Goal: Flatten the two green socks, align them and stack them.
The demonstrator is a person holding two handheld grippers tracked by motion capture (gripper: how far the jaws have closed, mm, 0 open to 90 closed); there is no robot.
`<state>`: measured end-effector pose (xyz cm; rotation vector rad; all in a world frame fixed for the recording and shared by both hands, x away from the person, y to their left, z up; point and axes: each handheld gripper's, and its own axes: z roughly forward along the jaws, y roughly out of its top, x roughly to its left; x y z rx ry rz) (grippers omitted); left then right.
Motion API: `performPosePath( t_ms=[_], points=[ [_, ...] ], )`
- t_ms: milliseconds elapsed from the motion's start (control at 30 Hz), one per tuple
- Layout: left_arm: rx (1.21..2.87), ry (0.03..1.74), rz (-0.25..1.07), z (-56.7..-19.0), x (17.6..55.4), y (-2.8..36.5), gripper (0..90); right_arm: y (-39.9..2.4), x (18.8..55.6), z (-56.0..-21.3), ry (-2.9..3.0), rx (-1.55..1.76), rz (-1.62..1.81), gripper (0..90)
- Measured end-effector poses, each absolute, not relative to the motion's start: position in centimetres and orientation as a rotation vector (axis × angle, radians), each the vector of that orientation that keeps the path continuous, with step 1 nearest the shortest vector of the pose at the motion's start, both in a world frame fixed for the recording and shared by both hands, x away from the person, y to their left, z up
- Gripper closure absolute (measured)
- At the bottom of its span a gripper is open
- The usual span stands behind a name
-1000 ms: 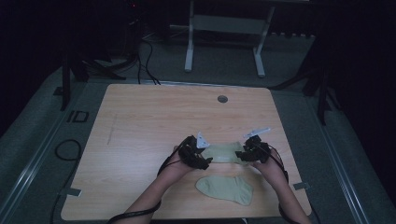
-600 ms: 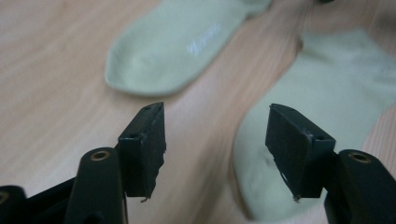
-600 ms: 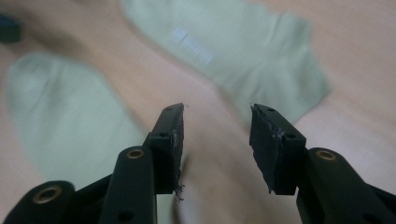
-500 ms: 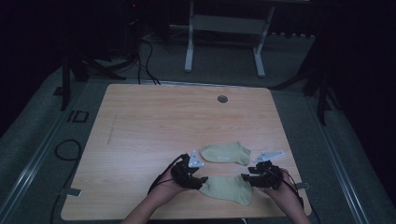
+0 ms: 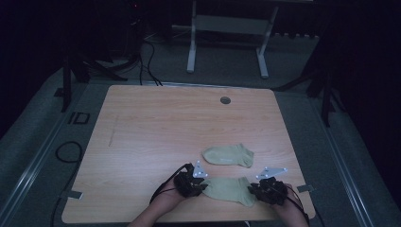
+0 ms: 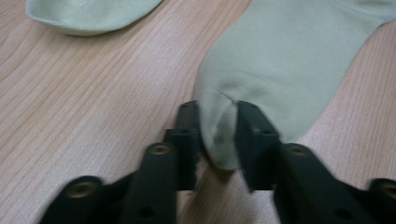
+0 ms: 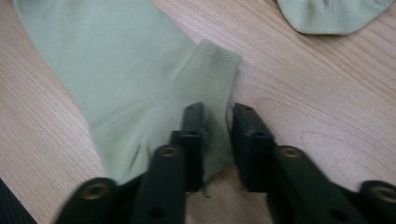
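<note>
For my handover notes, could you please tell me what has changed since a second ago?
Both claws left the far sock and came to the near sock. The left claw closed on one end, the right claw on the other. The far sock and table are unchanged.

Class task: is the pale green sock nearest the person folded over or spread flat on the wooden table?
Spread flat: the near pale green sock lies in one layer, ends pinched.

Far sock: pale green, flat on table, right of centre. Wooden table: light grain, rounded corners. Round grey grommet near far edge, right of middle. White table frame on floor beyond far edge. Black cables on floor, far left. Cable loop on floor, left of table.
</note>
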<state>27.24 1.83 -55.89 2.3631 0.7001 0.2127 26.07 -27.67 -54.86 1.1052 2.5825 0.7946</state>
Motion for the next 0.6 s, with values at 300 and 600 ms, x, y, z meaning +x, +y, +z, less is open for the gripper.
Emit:
performPosePath(
  t_ms=[300, 600],
  points=[
    [2.342, 0.713, 0.221, -54.9, 27.0, 1.7, 86.6, -27.6, 26.0, -53.1, 2.570, 1.122, 0.866, 85.1],
    [2.299, 0.732, 0.269, -51.8, 29.3, 0.9, 86.7, -28.3, 28.9, -50.4, 2.504, 1.119, 0.895, 85.0]
  ],
)
